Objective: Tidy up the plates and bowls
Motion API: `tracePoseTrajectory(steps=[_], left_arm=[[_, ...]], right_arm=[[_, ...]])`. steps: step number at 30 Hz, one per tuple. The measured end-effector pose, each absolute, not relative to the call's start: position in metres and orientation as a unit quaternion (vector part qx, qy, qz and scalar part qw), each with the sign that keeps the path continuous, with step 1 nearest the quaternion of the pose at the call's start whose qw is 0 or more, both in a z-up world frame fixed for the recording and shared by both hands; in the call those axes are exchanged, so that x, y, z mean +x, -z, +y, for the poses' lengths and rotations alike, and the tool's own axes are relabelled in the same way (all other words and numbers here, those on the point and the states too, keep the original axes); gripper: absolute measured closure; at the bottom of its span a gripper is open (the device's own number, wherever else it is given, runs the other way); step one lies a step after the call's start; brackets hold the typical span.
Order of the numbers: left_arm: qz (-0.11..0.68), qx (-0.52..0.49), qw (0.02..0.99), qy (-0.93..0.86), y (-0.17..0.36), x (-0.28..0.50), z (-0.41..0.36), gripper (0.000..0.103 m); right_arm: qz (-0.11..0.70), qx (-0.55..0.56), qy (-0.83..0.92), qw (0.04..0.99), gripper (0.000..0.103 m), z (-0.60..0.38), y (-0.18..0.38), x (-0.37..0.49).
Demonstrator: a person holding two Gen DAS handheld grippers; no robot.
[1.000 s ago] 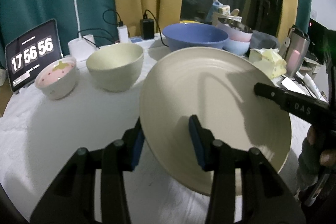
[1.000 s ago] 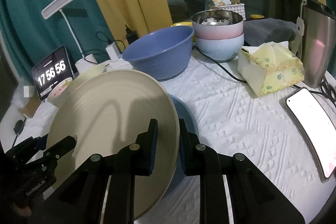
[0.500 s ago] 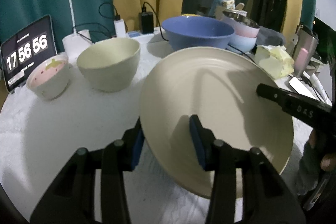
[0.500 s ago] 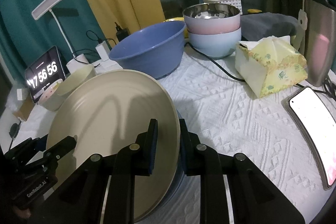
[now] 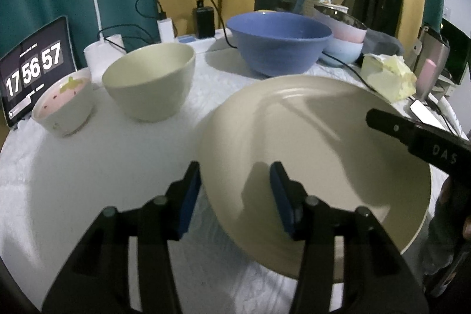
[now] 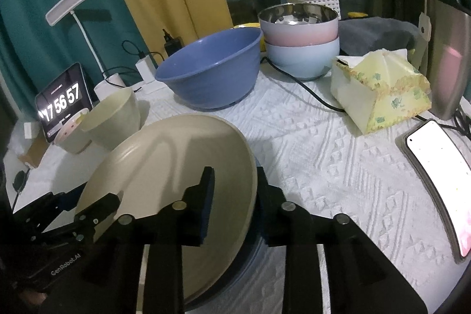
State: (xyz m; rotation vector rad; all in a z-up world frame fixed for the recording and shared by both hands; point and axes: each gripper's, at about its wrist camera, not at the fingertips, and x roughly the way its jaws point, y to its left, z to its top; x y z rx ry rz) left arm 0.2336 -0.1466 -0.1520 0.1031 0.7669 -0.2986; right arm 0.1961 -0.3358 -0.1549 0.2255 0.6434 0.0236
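You had the cream plate (image 5: 318,155) down on a blue plate (image 6: 250,252), of which only a thin edge showed under its right side, near the front of the bench (image 5: 88,167). Judging by that, the step in hand was the release after stacking, and the job was to let go without dragging the top plate off centre.

On the left, your left hand-held gripper (image 5: 235,193) straddled the near rim of the cream plate, one blue pad outside the rim and one over the plate's floor. Its jaws had just been opening, with a clear gap at both pads, so it gripped nothing. A straight pull back along the fingers would have served best; a sideways move risked catching the rim with the inner pad.

Further left stood the strawberry-print bowl (image 5: 63,105) and the cream bowl (image 5: 150,84), and behind the plate the large blue bowl (image 5: 279,43), all well apart from the stack.

On the right, your right hand-held gripper (image 6: 234,197) also sat astride the plate's rim, jaws just been opening and the pads apart from the rim on either side, so it too was loose. Clearing the rim upward before swinging away would have kept the tissue box (image 6: 379,96) and the phone (image 6: 438,175) safe from a knock.
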Motion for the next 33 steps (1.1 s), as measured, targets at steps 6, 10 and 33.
tracePoseTrajectory(steps=[6, 10, 33], left_arm=[[0.366, 0.042, 0.918, 0.144, 0.146, 0.230, -0.143, 0.053], [0.359, 0.027, 0.923, 0.138, 0.139, 0.227, -0.136, 0.052], [0.413, -0.019, 0.901, 0.132, 0.164, 0.243, -0.129, 0.052]], right_arm=[[0.263, 0.038, 0.034, 0.963, 0.055, -0.319, 0.141, 0.183], [0.274, 0.048, 0.025, 0.960, 0.054, -0.324, 0.143, 0.186], [0.379, 0.182, -0.042, 0.906, 0.063, -0.354, 0.178, 0.204]])
